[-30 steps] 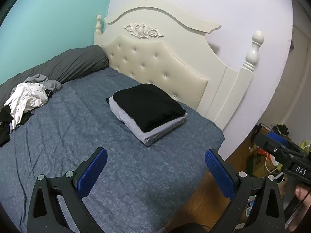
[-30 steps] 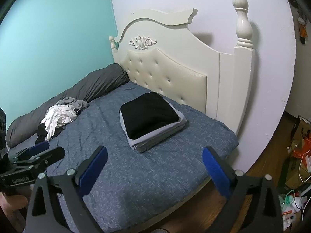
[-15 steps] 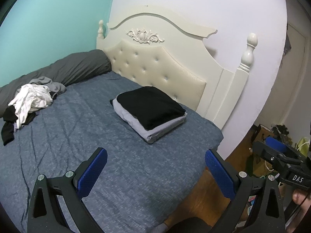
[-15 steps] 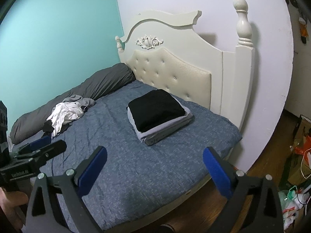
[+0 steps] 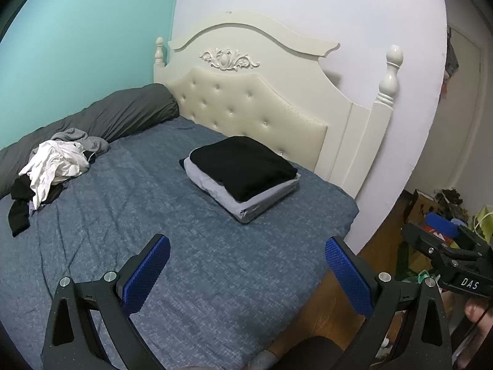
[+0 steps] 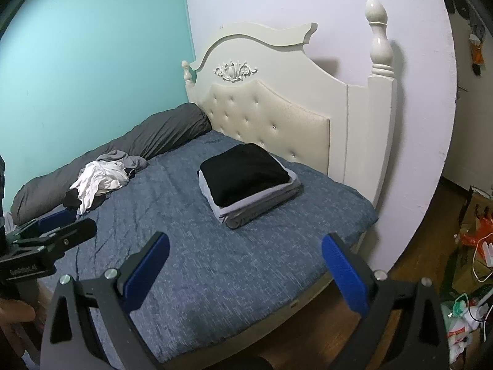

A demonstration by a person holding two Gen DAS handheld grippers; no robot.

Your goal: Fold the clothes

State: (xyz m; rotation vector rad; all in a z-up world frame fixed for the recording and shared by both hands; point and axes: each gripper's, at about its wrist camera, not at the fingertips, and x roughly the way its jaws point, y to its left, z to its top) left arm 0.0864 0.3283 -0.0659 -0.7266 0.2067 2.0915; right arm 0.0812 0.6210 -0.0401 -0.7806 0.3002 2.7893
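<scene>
Folded stack and unfolded heap of clothes on the bed

A folded black garment (image 5: 243,166) lay flat on top of a folded light grey garment (image 5: 262,200), the two forming a neat, squared stack near the headboard end of the blue-covered bed. Well apart from it, by the long grey roll at the far side, sat a loose heap: a crumpled white garment (image 5: 57,166) on top, a rumpled grey piece (image 5: 83,140) behind it, and black clothing (image 5: 20,212) spilling out beneath, all unfolded.
</scene>
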